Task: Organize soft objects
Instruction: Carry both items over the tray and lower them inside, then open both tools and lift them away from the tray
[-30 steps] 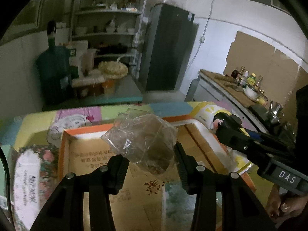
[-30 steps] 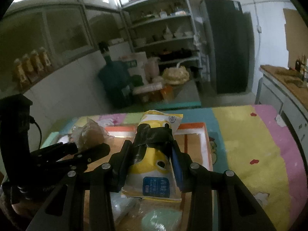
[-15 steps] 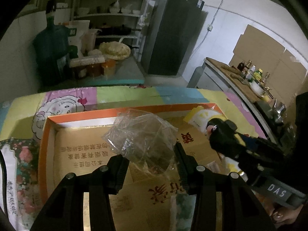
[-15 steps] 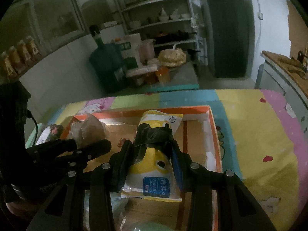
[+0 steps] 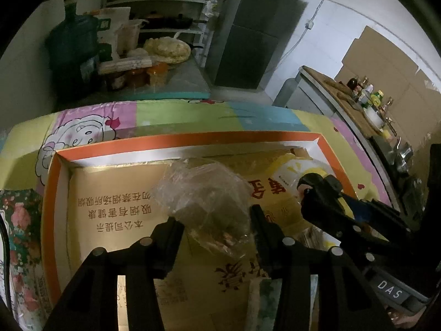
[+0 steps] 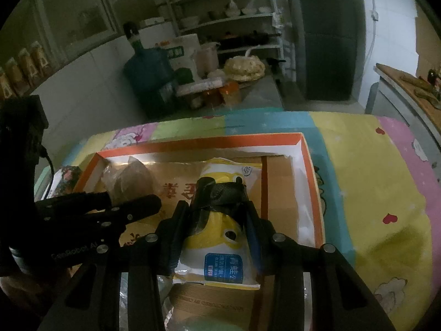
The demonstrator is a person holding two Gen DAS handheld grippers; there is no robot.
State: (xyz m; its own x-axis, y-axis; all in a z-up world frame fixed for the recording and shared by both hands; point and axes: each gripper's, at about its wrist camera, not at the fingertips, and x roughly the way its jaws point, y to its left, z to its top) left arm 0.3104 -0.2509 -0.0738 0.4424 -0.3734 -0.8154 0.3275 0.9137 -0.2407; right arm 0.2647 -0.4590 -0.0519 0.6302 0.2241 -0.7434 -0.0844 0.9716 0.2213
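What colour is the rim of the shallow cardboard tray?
Orange rim, clearest in the right wrist view.

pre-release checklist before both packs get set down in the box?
1. Left gripper around the crumpled clear plastic bag: ok, though its jaws are opening.
2. Right gripper clamped on the yellow-and-white printed snack pack: ok.
3. Both packs over the orange-rimmed cardboard box: ok.
4. Box floor free under the clear bag: ok, bare printed cardboard there.
5. Floor free under the yellow pack: cannot tell, pack hides it.
6. Grippers apart from each other: ok, gap visible.
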